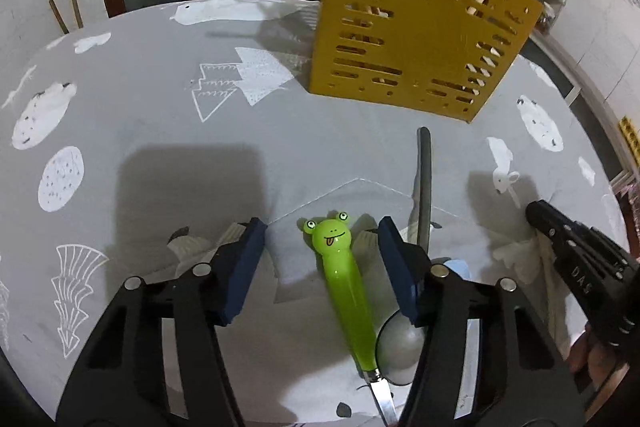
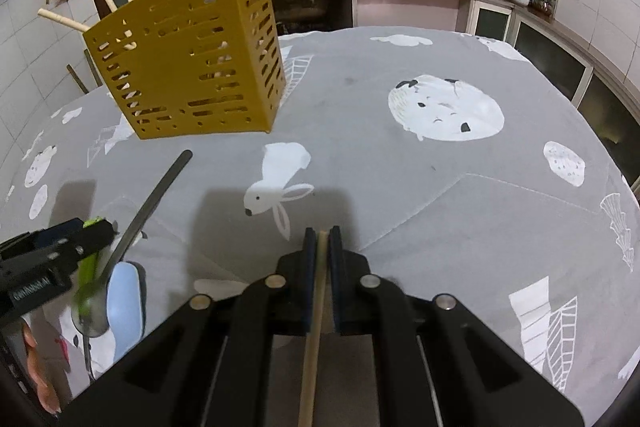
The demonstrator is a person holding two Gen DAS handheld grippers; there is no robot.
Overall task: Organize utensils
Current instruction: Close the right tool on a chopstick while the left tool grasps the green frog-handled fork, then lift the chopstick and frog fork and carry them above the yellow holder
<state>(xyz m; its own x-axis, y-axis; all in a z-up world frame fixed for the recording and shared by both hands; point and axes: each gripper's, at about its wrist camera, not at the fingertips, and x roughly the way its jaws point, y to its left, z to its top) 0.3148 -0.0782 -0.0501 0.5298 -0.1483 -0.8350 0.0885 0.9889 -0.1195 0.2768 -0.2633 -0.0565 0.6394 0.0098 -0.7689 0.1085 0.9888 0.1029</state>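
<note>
Just in front of the yellow holder point(image 1: 416, 27), one frog-handled utensil point(image 1: 344, 279) lies between the left gripper point(image 1: 322, 267)'s parted, untouching jaws, its length running along them, frog end toward the holder. One steel spoon point(image 1: 424, 187) lies alongside. The right gripper point(image 2: 321, 247), farther off, clamps one wooden chopstick point(image 2: 314, 327).

Both cameras sit on the grippers, looking steeply down and forward, close above the grey patterned tablecloth point(image 1: 140, 115). The left wrist view faces the slotted yellow plastic utensil holder point(image 1: 416, 39) from its left; the right wrist view sees it point(image 2: 192, 67) at upper left. Both share the grey metal spoon point(image 1: 424, 183) and the frog-headed green handle point(image 1: 344, 267).
</note>
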